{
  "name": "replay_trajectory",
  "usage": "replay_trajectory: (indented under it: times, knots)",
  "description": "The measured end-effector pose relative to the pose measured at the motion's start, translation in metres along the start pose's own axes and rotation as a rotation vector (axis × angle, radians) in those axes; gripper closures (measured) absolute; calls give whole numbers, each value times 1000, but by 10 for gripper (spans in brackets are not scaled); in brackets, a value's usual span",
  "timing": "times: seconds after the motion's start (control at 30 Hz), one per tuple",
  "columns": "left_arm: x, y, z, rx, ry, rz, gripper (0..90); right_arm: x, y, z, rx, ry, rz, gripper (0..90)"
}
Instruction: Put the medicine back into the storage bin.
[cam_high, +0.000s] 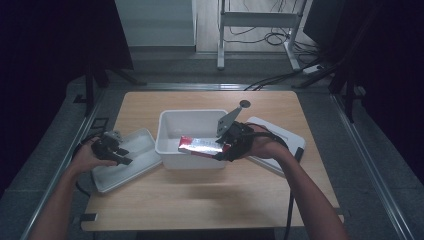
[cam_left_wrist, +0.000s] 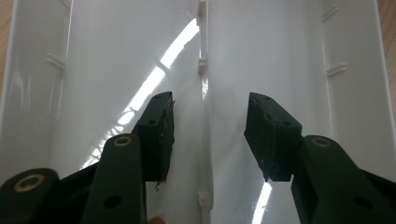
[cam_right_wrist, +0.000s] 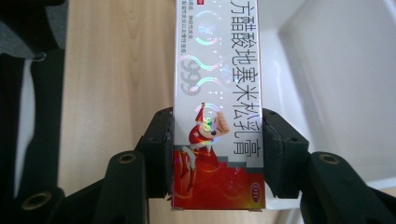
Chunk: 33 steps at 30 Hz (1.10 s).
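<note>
In the high view, two forearms entered from the bottom edge of the frame. At centre left, the left gripper (cam_high: 112, 150) sat over a white lid (cam_high: 141, 141) lying inside-up on the wooden table (cam_high: 210, 195). In the left gripper view, the jaws stood apart with nothing between them, straddling the lid's central moulded rib (cam_left_wrist: 204, 93) (glossy, with bright reflections running diagonally).

At centre right of the high view, the right gripper (cam_high: 226, 146) grasped a silver-and-red carton (cam_high: 201, 146), held roughly level over the front edge of the white bin (cam_high: 167, 131). In the right gripper view, both jaws pressed against the carton's (cam_right_wrist: 217, 116) long sides near its red end; the carton extended toward the top of the frame, printed with Chinese characters and "999" on holographic foil (an ointment box, judging by its print). Wood grain lay to the left of the carton, the bin's white interior (cam_right_wrist: 336, 84) to the right.

A second white lid (cam_high: 287, 137) lay beneath the right hand (cam_high: 260, 145). Beyond the table, at the top of the frame, a white stand (cam_high: 257, 20) and loose cables (cam_high: 270, 37) occupied the floor.
</note>
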<state>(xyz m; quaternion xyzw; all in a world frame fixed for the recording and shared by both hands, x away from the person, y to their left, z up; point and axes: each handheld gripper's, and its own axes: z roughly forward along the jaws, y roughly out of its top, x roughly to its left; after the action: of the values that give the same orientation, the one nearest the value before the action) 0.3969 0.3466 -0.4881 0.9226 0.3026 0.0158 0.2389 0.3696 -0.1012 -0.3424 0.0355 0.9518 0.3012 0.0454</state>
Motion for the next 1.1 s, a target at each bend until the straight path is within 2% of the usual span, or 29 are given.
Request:
replay_trajectory:
  times: [0.17,0.2,0.6,0.87,1.1]
  knots:
    - [0,0,1,-1,-1,0,525,-12,6,2,1,-9,3,509]
    - [0,1,1,-4,-2,-2,525,-19,9,4,11,-14,0,509]
    - [1,3,2,0,-7,2,524,-50,19,19,55,-35,-9,510]
    - [2,3,3,4,-8,1,526,-61,19,30,85,-30,-5,510]
    - [2,1,5,0,-10,-2,527,-67,19,46,134,-25,-6,510]
